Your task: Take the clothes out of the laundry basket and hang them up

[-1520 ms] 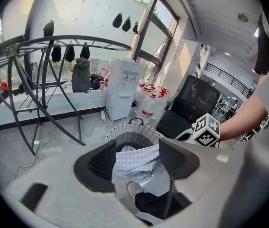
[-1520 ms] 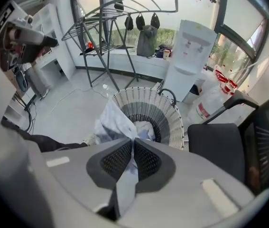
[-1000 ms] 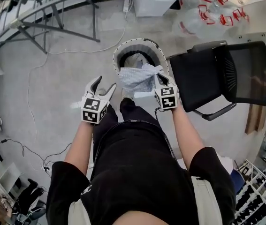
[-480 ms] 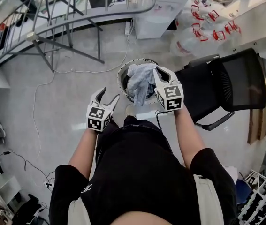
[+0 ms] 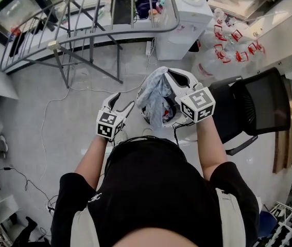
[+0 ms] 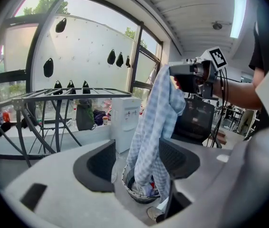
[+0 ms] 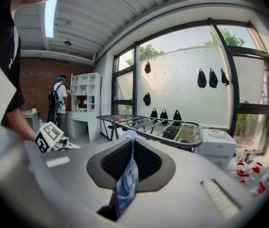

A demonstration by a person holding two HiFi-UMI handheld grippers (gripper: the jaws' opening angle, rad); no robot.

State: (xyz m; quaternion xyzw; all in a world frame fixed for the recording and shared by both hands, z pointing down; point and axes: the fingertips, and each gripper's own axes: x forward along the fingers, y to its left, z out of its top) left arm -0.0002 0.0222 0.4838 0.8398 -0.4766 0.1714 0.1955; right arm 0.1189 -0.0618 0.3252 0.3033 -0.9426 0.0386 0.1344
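While the drying rack [image 5: 91,14] stood across the floor and the black chair [image 5: 261,99] sat off to the right, the laundry basket [image 6: 125,177] rested on the floor near the person's feet. A blue checked garment [image 5: 153,94] hung from the right tool [image 5: 172,77], whose jaws were clamped on its top edge, its lower end trailing into the basket. The left tool [image 5: 123,101] hovered just beside it, jaws apart, gripping nothing.

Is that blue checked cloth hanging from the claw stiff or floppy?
Likely floppy: the checked cloth drapes in loose folds from the right claw. Probably light, since one thin pinch carries it. Its tail reaches the laundry basket, so it may snag.
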